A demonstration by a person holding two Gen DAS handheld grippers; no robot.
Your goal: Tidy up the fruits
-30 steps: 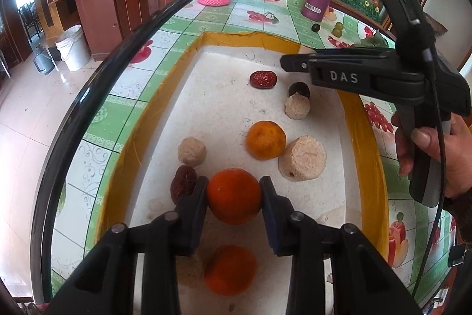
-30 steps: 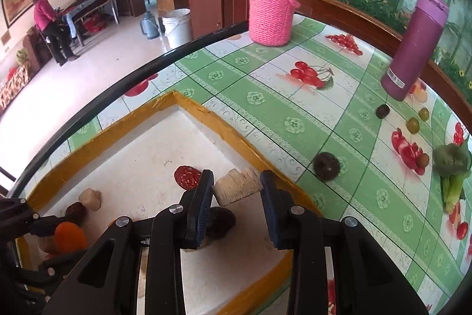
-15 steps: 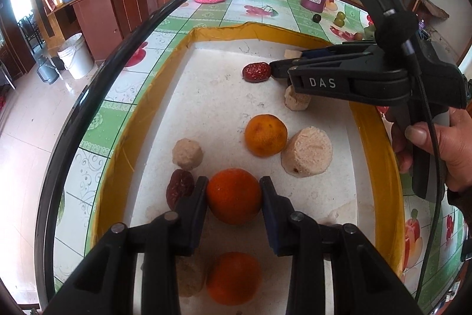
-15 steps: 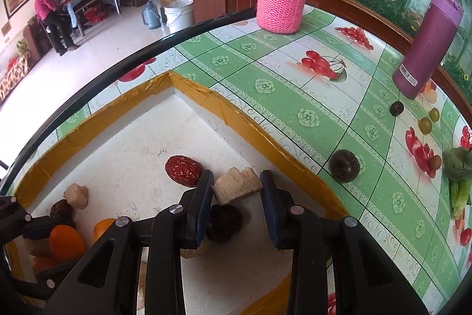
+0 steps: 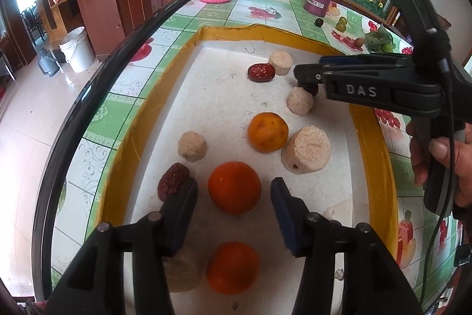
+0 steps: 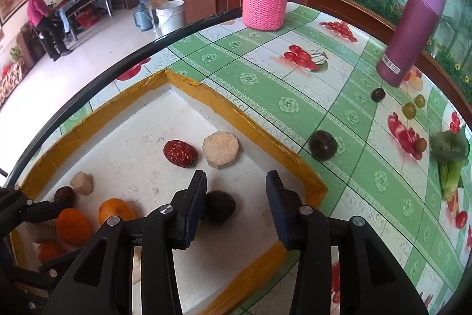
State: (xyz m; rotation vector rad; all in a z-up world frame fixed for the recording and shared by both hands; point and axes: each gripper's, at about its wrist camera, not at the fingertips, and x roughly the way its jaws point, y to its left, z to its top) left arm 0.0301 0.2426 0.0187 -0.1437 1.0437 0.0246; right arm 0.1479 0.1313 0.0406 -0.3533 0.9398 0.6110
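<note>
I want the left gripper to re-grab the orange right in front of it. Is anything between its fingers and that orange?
Nothing visible. The orange sits in the open gap of the left gripper, whose jaws have just opened. A dark red date lies outside the left finger, not in the way.

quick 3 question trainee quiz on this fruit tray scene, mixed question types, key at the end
1. True or false: the left gripper is clamped on the orange.
2. How many oranges show in the tray in the left wrist view? A) one B) three C) five
3. What lies right beside the bright red date in the right wrist view?

Key: 1. False, its jaws have just been opening and stand clear of it. 2. B. 3. A flat pale round cake.
</note>
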